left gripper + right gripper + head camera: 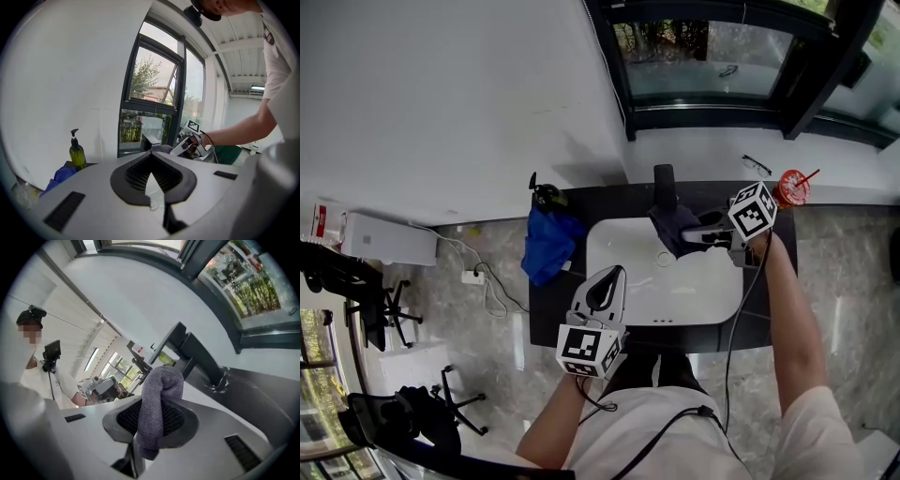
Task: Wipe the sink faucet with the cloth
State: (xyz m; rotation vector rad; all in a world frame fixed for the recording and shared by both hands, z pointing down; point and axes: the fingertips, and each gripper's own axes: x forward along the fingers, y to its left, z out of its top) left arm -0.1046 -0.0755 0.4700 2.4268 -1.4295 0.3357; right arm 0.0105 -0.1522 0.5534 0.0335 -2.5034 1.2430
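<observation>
One worry: my right gripper [157,425] pinches the bunched grey-purple cloth [160,399] by the angular black faucet [664,184], upper centre; dragging could pull it free. My left gripper [151,161] is closed, empty.

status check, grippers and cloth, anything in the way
Right gripper shut on grey cloth, up beside the black faucet; contact unclear. Left gripper shut, empty, over the basin. Blue rag, soap bottle off on left counter.
</observation>
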